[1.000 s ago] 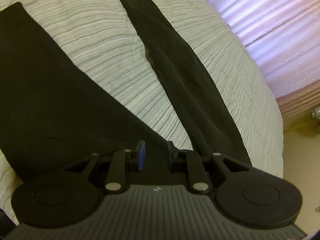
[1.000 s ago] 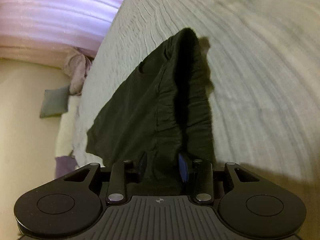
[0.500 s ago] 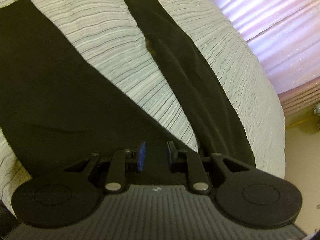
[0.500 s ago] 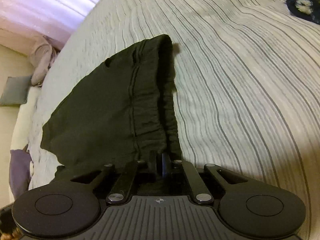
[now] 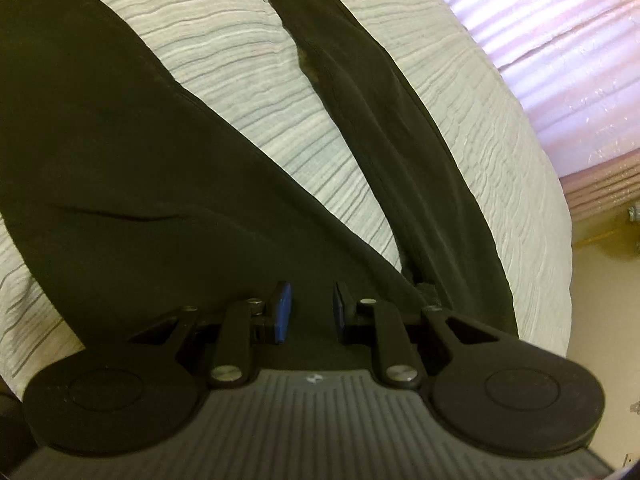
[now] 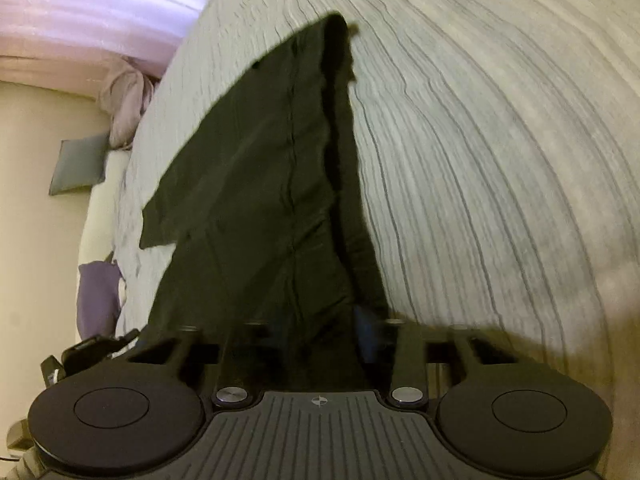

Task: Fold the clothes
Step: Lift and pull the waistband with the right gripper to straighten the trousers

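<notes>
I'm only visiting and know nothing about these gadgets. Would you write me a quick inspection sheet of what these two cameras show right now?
Surface: grey striped, ribbed bedspread covering a bed.
Job's things: black trousers, legs spread in a V in the left view; gathered waistband end in the right view.
Clutter: purple cloth and grey cushion beside the bed.
Grippers: left gripper, blue-padded fingers apart, over the trousers; right gripper, blurred, fingers apart around fabric, contact unclear.
Cables: nothing seen.
Surroundings: pale pink curtain, cream floor.
</notes>
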Motion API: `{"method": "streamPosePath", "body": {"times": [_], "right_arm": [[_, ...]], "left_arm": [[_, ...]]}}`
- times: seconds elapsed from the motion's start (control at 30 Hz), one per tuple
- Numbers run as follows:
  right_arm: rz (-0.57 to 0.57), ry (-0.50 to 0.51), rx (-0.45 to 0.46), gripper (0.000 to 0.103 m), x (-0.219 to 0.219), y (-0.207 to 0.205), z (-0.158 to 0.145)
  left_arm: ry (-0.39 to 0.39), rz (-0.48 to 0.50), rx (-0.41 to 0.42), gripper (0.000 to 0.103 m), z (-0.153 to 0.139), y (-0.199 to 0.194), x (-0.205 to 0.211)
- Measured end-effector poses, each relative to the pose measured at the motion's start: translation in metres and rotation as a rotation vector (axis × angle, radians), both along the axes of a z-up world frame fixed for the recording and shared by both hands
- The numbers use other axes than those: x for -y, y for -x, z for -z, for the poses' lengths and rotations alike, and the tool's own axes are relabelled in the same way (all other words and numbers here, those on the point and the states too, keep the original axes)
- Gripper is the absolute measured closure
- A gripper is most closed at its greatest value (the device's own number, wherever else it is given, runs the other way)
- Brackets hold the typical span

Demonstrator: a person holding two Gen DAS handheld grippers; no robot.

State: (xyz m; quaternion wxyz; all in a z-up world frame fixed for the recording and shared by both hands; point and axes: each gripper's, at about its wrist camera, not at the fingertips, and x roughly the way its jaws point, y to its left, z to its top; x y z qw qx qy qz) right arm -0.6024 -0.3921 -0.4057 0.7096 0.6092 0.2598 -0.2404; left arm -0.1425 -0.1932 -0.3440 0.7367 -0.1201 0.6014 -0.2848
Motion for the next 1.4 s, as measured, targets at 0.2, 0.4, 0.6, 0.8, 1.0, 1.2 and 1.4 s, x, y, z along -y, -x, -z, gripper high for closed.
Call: {"method": "streamPosePath", "body": {"times": [0.2, 0.4, 0.6, 0.8, 1.0, 1.2, 1.4], "right_arm": [[0.004, -0.075, 0.043, 0.067, -0.005, 0.018, 0.022], [0.007, -0.102, 0.069, 0.067, -0.011, 0.031, 0.017], [-0.052, 0.048, -0.057, 0.100, -0.015, 0.002, -0.009], [0.076, 0.029, -0.184, 0.100, -0.026, 0.022, 0.002], [0.213, 0.005, -0.251, 0.057, -0.037, 0.030, -0.014], [0.326, 0.213, -0.387, 0.040, -0.065, -0.003, -0.046], [0.265, 0.480, -0.523, 0.041, -0.093, -0.068, -0.075]], "left_arm": [[-0.007, 0.001, -0.016, 0.086, 0.007, -0.001, -0.004], [-0.010, -0.004, -0.019, 0.086, 0.010, -0.004, -0.011], [-0.008, 0.003, -0.015, 0.086, 0.010, -0.006, -0.012], [-0.039, -0.009, -0.007, 0.086, 0.014, -0.013, -0.025], [-0.062, -0.041, 0.024, 0.086, 0.010, -0.036, -0.056], [-0.110, -0.141, 0.106, 0.086, 0.004, -0.091, -0.110], [-0.114, 0.018, 0.176, 0.086, 0.014, -0.127, -0.116]]}}
